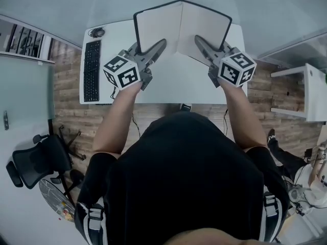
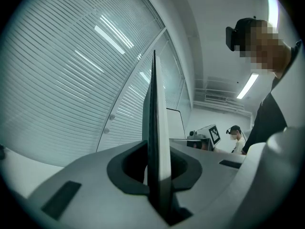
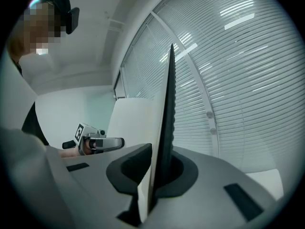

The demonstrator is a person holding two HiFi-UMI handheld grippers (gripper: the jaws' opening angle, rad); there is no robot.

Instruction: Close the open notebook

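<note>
The notebook has a black cover and blank white pages. It is held up over the white desk, its two halves standing in a V with the spine away from me. My left gripper is shut on the near edge of the left half, and my right gripper is shut on the right half. In the left gripper view the left cover runs edge-on out of the left gripper. The right gripper view shows the right cover clamped in the right gripper, with the left gripper beyond.
A black keyboard lies along the desk's left side with a small dark device behind it. An office chair stands on the floor at the left and white furniture at the right. Window blinds lie behind the desk. Another person sits in the background.
</note>
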